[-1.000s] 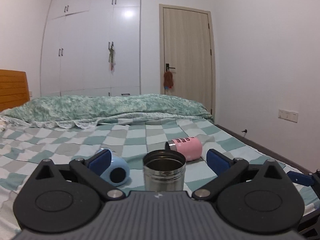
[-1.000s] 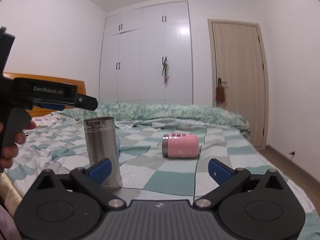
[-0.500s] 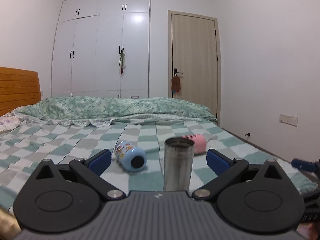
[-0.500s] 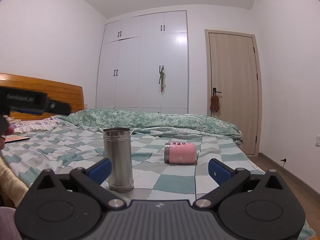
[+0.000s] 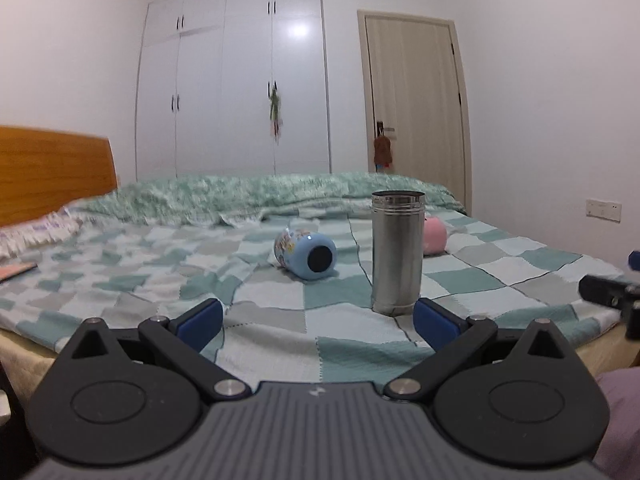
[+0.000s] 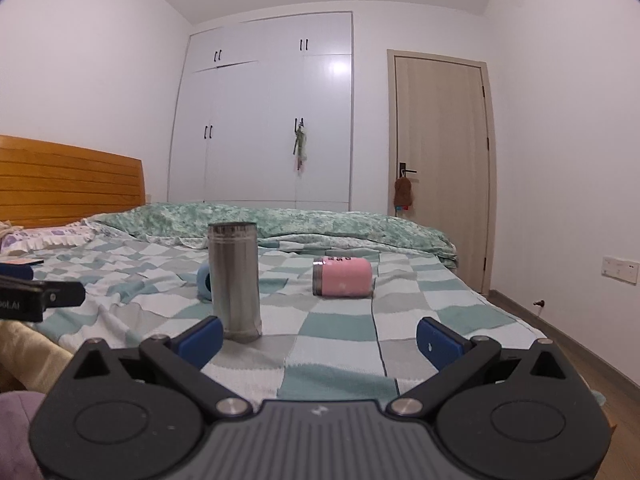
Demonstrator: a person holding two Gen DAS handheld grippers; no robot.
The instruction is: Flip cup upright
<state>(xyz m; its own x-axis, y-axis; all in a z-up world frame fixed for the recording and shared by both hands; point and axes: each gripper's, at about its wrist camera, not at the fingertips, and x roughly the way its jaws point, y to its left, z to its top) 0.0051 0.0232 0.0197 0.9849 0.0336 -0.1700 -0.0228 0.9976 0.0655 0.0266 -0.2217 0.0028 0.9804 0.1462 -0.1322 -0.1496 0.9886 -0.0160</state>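
Note:
A steel cup [image 5: 397,252] stands upright, mouth up, on the checkered bedspread [image 5: 280,332]; it also shows in the right wrist view [image 6: 235,280]. A blue cup [image 5: 306,254] lies on its side beyond it, mostly hidden behind the steel cup in the right wrist view [image 6: 204,280]. A pink cup [image 6: 343,277] lies on its side further right; only part of it shows in the left wrist view [image 5: 435,236]. My left gripper [image 5: 318,322] is open and empty, near the bed's front edge. My right gripper [image 6: 320,338] is open and empty, with the steel cup just beyond its left finger.
A folded green quilt [image 6: 280,220] lies across the far side of the bed. A wooden headboard [image 6: 68,176] is at left. A white wardrobe [image 6: 268,120] and a door [image 6: 440,180] stand behind. The floor [image 6: 580,364] is right of the bed.
Both grippers have drawn back from the upright steel cup and lowered toward the bed's front edge. The left gripper has shifted left, so the cup now stands right of centre.

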